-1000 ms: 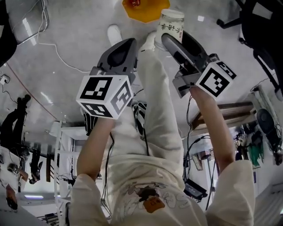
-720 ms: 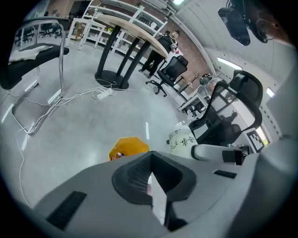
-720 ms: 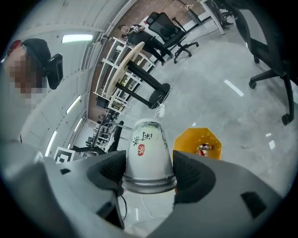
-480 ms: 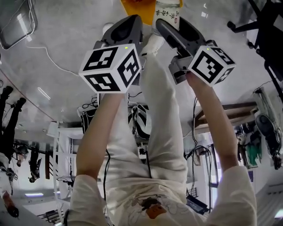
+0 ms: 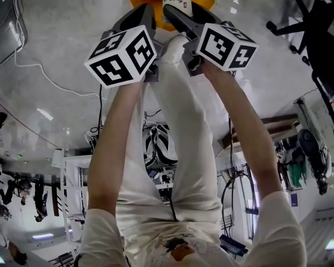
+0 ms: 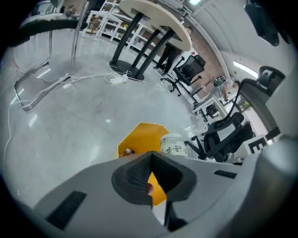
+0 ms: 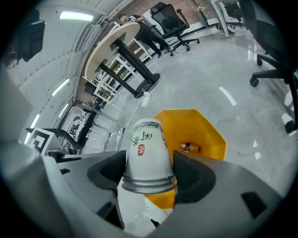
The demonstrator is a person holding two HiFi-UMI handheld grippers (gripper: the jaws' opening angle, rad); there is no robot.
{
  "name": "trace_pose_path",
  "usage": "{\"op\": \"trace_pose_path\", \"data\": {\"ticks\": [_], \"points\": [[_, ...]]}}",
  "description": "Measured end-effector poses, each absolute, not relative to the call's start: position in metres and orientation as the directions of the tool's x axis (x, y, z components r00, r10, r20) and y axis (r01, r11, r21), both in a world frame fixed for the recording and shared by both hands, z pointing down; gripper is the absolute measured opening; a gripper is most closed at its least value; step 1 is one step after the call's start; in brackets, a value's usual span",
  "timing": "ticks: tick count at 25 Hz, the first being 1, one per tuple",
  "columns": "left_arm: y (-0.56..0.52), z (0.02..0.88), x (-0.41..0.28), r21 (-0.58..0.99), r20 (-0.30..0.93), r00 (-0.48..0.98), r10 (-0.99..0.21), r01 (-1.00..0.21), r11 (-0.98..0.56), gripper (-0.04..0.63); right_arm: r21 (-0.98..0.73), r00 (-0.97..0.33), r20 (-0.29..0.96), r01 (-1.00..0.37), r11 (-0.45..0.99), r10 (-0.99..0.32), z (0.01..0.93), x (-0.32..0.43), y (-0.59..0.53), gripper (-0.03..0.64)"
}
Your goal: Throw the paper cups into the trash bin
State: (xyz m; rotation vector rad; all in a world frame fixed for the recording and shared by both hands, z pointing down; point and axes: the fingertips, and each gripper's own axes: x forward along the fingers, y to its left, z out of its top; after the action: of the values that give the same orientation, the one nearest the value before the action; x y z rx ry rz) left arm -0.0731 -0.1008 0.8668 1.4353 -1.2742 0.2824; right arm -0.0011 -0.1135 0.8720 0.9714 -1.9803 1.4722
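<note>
A white paper cup (image 7: 146, 153) with red and black print is clamped upside down between the jaws of my right gripper (image 7: 148, 174). It hangs over the near edge of the orange trash bin (image 7: 202, 128). In the head view the cup (image 5: 184, 3) is cut off by the top edge, just in front of the right gripper (image 5: 177, 11), with the bin (image 5: 158, 22) behind. My left gripper (image 6: 150, 160) is shut and holds nothing. It points at the same bin (image 6: 139, 137), with the cup (image 6: 173, 145) to its right.
A small bottle (image 7: 190, 148) lies inside the bin. A white cable (image 6: 84, 81) runs across the grey floor toward a round table's black legs (image 6: 135, 46). Office chairs (image 7: 174, 23) stand further back. The person's legs (image 5: 177, 135) fill the head view's middle.
Both grippers have moved forward toward the bin. The cup, still held by the right gripper, has gone from short of the bin to over its near edge.
</note>
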Motion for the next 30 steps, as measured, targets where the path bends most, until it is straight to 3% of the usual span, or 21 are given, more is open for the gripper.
{"op": "trace_pose_path", "data": {"ticks": [5,14,26,30], "points": [[-0.107,0.888,-0.069,0.54,0.764,0.4,-0.506,-0.826,0.162,0.006,-0.546,-0.575,0.79,-0.817,0.185,-0.211,0.909,-0.003,-0.121,0.321],[-0.093,0.929,-0.081,0.466,0.815,0.31,-0.489,-0.853,0.234,0.006,-0.452,-0.481,0.866,-0.87,0.196,-0.138,0.96,-0.009,-0.122,0.322],[-0.102,0.883,-0.064,0.465,0.815,0.333,-0.474,-0.864,0.192,0.006,-0.469,-0.479,0.869,-0.878,0.097,-0.128,0.904,0.014,-0.119,0.336],[-0.104,0.833,-0.054,0.469,0.806,0.345,-0.481,-0.868,0.163,0.006,-0.426,-0.446,0.875,-0.894,0.143,-0.186,0.85,0.035,-0.117,0.186]]}}
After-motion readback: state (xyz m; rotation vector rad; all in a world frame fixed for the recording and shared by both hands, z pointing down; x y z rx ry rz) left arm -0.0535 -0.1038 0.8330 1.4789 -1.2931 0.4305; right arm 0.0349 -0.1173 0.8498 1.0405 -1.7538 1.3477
